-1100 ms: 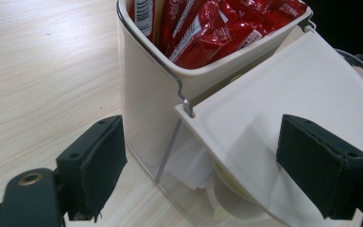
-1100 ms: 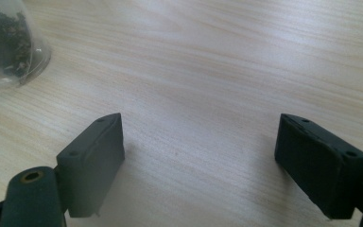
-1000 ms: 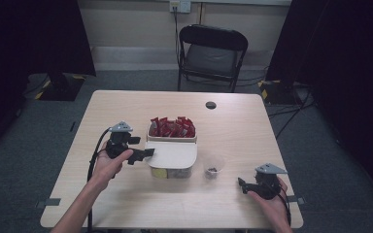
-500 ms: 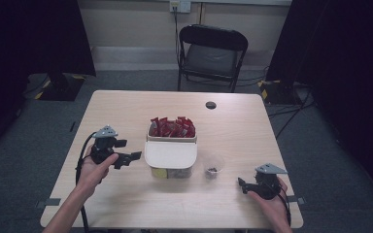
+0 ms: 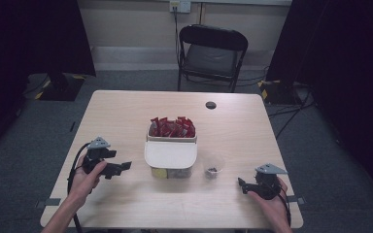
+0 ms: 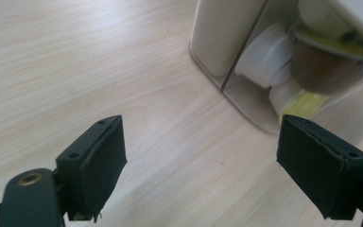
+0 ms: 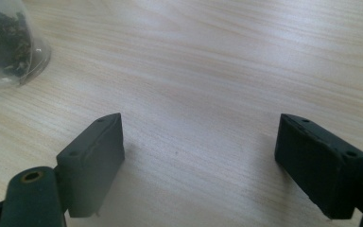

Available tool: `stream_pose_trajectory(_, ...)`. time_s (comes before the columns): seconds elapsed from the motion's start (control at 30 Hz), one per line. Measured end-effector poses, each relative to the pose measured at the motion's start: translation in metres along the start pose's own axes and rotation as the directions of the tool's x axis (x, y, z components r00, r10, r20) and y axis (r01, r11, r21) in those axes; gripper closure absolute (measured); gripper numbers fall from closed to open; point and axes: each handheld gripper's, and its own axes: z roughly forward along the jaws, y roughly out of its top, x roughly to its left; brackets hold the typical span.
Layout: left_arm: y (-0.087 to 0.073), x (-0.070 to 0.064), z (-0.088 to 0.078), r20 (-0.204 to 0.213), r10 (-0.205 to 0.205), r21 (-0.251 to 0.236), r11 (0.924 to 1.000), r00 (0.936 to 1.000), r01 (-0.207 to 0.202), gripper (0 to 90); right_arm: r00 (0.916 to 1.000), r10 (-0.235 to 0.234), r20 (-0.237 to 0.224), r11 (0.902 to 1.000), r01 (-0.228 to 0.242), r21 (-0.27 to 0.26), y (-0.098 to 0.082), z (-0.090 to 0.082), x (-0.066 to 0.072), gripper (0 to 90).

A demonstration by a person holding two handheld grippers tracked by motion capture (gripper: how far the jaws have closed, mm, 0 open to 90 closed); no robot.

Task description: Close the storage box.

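Observation:
A clear plastic box (image 5: pixel 171 171) with a white lid (image 5: pixel 171 154) stands mid-table; red packets (image 5: pixel 171 127) fill its far section. In the left gripper view the box (image 6: pixel 246 94) shows white and yellow-lidded pods through its wall. My left gripper (image 5: pixel 124 167) is to the left of the box, apart from it and pointing at it. Its jaws (image 6: pixel 201 156) are open over bare wood. A small clear cup (image 5: pixel 213 166) with dark bits stands right of the box. My right gripper (image 5: pixel 241 185) rests near the front right corner, open (image 7: pixel 198 156), with the cup (image 7: pixel 9 42) ahead of it.
The light wooden table (image 5: pixel 126 111) carries a small black round disc (image 5: pixel 211 105) near its far edge. A black folding chair (image 5: pixel 209 53) stands behind the table. Cables trail from both grippers toward the front edge.
My left gripper has drawn back from the box, moving left and toward the near edge. The right gripper, box and cup have stayed put.

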Motion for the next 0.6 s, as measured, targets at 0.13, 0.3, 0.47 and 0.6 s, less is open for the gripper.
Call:
stream_pose_trajectory(0.13, -0.010, -0.001, 0.001, -0.047, 0.012, 0.007, 0.9999, 0.9988, -0.012, 16.2, 1.0000, -0.001, -0.001, 1.0000, 0.001, 0.000, 0.000, 0.000, 0.000, 15.9)
stream_pose_trajectory(0.3, -0.025, 0.001, 0.002, -0.072, 0.004, 0.013, 0.9999, 0.9974, -0.003, 16.9, 1.0000, -0.002, -0.002, 1.0000, 0.002, 0.002, 0.000, 0.000, 0.000, 15.3)
stream_pose_trajectory(0.47, -0.038, 0.001, 0.005, -0.097, 0.031, 0.047, 0.9985, 0.9948, -0.026, 16.9, 1.0000, -0.003, -0.003, 1.0000, 0.003, 0.002, 0.000, 0.000, 0.000, 15.1)
stream_pose_trajectory(0.6, -0.045, 0.001, 0.012, -0.105, 0.020, 0.060, 0.9981, 0.9943, -0.014, 17.1, 1.0000, -0.002, 0.000, 1.0000, 0.002, 0.002, 0.000, 0.000, 0.000, 15.0)
